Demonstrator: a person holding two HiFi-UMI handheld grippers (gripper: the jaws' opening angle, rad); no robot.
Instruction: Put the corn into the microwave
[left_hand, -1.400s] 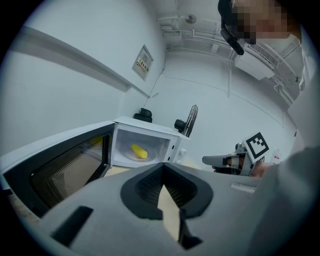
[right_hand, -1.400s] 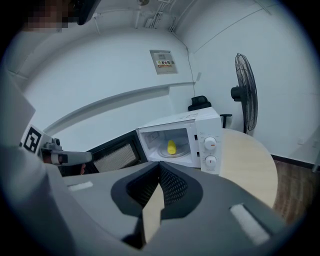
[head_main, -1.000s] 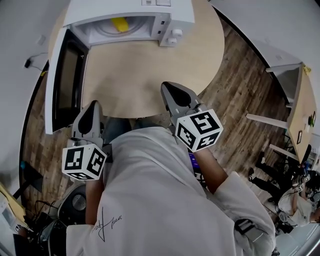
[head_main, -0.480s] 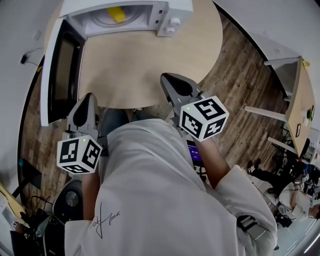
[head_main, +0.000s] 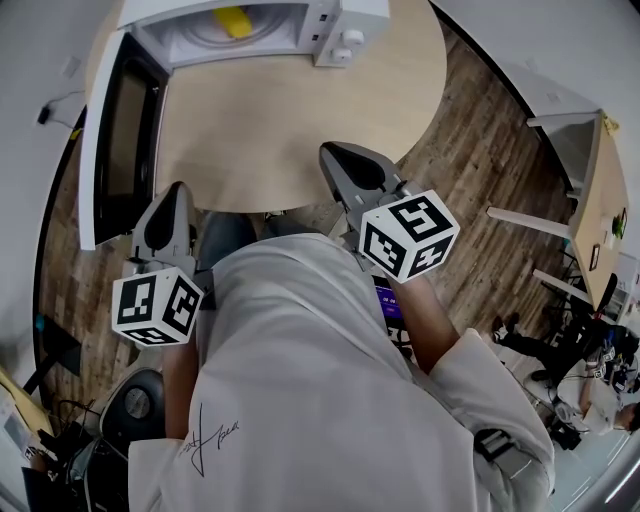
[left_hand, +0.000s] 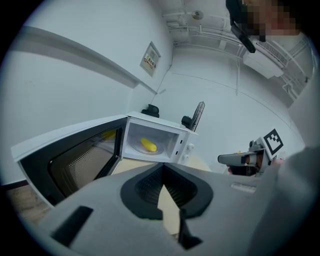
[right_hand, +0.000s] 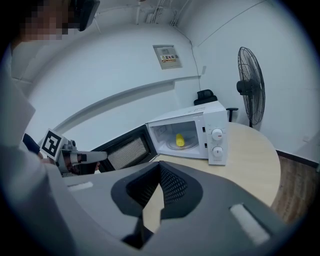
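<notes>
Corn (head_main: 233, 20): yellow, head view, top centre of frame, lying inside the microwave (head_main: 335, 30). Microwave door (head_main: 118, 140): swung fully open, upper left. Round wooden surface (head_main: 290, 120): centre, carrying the microwave at its far side. Left tongs (head_main: 175, 200): lower left, just off the near edge of the surface. Right tongs (head_main: 338, 162): centre, over that near edge, well apart from the microwave.

Left gripper view: left tongs at bottom centre, tips closed together, nothing held. Corn at centre, on the glass plate in the open cavity. Right tongs at mid right.

Right gripper view: right tongs at bottom centre, closed tip to tip, empty. Corn at centre, inside the cavity. Left tongs at mid left. Standing fan (right_hand: 250, 95): upper right, behind the surface.
</notes>
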